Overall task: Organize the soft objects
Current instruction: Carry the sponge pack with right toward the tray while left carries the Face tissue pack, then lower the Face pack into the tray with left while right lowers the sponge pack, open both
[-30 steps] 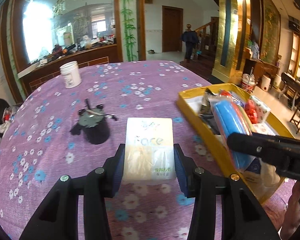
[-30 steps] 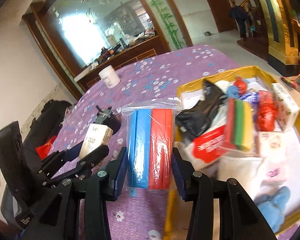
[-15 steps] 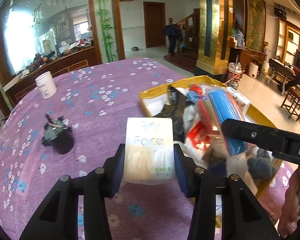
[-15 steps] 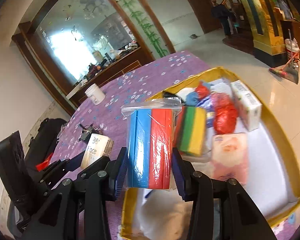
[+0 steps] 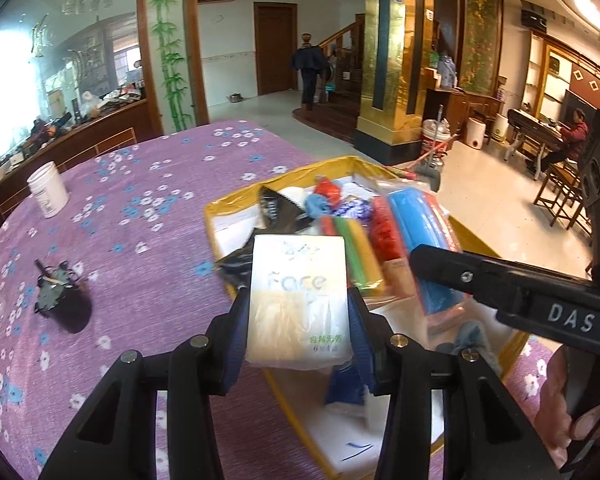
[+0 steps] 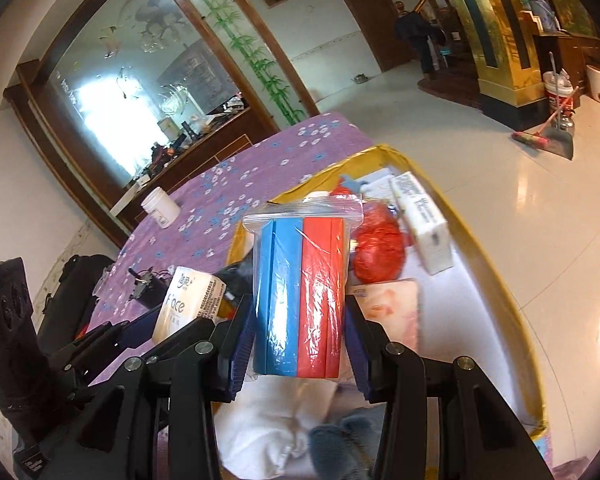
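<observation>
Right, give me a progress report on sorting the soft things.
Done: the yellow box already holds a red bag, a white carton and sponges.
In hand: the left tongs grip a tissue pack; the right tongs grip bagged blue-and-red sponges over the box.
Left: release both into the box.

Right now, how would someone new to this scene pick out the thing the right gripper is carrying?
Start at the purple flowered table, then the yellow-rimmed tray at its edge. Above the tray, the right gripper clamps a clear zip bag of sponges, standing upright. Its half blue, half red split sets it apart from the pale tissue pack held beside it.
</observation>
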Demonstrator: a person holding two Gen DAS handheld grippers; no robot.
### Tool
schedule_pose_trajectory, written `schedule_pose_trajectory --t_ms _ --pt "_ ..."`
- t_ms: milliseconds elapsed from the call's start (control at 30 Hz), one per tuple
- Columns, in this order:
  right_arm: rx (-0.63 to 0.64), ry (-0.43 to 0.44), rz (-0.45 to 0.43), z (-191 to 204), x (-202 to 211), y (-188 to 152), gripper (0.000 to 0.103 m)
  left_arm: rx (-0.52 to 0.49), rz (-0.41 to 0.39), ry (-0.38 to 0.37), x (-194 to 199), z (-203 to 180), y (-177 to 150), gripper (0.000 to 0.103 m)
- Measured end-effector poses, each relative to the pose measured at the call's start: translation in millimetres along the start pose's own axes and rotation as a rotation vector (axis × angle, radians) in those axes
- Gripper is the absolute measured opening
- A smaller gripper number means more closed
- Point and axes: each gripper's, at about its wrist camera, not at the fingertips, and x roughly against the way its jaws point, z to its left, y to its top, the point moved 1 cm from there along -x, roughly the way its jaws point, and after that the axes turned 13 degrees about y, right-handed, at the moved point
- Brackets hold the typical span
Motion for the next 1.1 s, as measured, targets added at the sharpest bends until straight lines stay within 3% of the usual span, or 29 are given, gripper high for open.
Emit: schedule_pose_trajectory --t_ms 400,1100 --pt "-0.017 -0.058 0.018 -24.4 8.7 2.3 0.046 -0.06 0.02 -0.069 -14.6 -43.3 1.0 0.045" --pt "-0.015 -0.084 0.065 -31.2 -8.3 0.9 0.046 -0.07 0.059 -0.098 -34.7 -50.0 -5.6 0.045"
